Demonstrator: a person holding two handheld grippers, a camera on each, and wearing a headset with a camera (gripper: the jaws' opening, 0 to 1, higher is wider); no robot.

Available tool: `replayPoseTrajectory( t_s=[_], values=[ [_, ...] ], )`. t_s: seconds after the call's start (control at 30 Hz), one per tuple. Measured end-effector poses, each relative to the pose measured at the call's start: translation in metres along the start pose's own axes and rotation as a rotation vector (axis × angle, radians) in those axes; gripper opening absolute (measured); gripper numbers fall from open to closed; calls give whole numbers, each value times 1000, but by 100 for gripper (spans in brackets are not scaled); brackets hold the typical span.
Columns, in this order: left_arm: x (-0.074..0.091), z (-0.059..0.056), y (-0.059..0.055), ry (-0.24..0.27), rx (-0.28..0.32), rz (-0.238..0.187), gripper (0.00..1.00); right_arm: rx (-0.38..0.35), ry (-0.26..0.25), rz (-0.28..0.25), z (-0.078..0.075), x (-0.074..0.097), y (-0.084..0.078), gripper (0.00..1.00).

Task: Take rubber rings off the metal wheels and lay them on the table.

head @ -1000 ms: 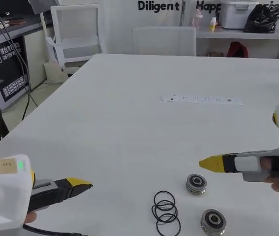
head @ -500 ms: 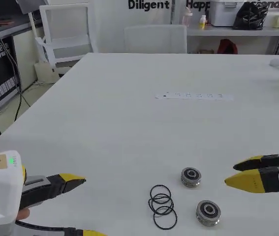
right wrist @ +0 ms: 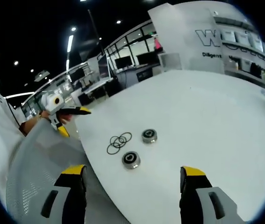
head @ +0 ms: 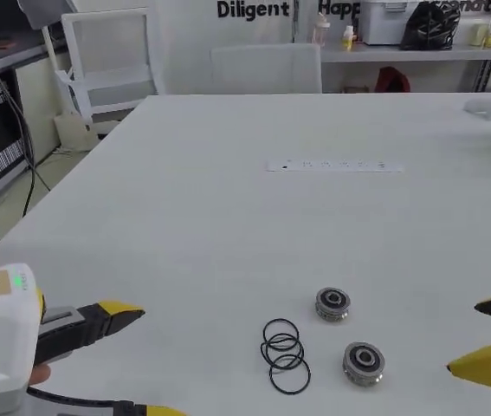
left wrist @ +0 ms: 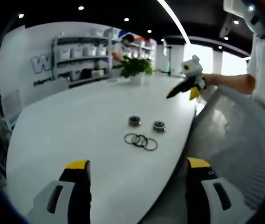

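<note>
Two metal wheels (head: 332, 304) (head: 364, 362) lie flat on the white table (head: 228, 217), near its front edge. Several black rubber rings (head: 284, 354) lie overlapping on the table just left of them. My left gripper (head: 141, 360) is at the bottom left, open and holding nothing, well left of the rings. My right gripper (head: 466, 336) is at the lower right, open and holding nothing, right of the wheels. In the left gripper view the rings (left wrist: 140, 140) and wheels (left wrist: 134, 121) (left wrist: 159, 125) lie ahead of the spread jaws. The right gripper view shows the wheels (right wrist: 149, 135) (right wrist: 131, 159) and rings (right wrist: 118, 142) ahead.
A white power strip (head: 332, 165) lies mid-table and a white mouse (head: 486, 107) sits at the far right. White chairs (head: 267, 68) stand beyond the far edge. A potted plant (left wrist: 132, 67) stands on the table's right end.
My right gripper has drawn back to the right, away from the wheels, and its jaws have opened wide. The left gripper has stayed about where it was. The head camera has shifted.
</note>
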State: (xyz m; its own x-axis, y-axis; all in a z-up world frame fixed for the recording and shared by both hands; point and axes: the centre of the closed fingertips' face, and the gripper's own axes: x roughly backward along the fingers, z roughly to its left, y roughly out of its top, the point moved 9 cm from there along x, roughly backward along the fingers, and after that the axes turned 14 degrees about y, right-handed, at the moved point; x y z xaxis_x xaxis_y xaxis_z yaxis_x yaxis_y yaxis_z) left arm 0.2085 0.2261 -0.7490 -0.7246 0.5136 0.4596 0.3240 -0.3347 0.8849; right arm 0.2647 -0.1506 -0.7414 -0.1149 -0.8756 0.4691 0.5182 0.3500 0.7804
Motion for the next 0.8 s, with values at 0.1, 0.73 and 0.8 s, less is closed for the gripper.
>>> replayPoseTrajectory(
  t_s=[0.1,0.73,0.8],
  values=[
    [1,-1,-1,2,7,7,87,-19,-14,27,-1,0,-10,89],
    [1,-1,-4,28,61,60,88,-77,-63,189,2,-2,-52,99],
    [1,-2,-4,24,61,60,88,-76,-64,194,4,-3,-54,99]
  ],
)
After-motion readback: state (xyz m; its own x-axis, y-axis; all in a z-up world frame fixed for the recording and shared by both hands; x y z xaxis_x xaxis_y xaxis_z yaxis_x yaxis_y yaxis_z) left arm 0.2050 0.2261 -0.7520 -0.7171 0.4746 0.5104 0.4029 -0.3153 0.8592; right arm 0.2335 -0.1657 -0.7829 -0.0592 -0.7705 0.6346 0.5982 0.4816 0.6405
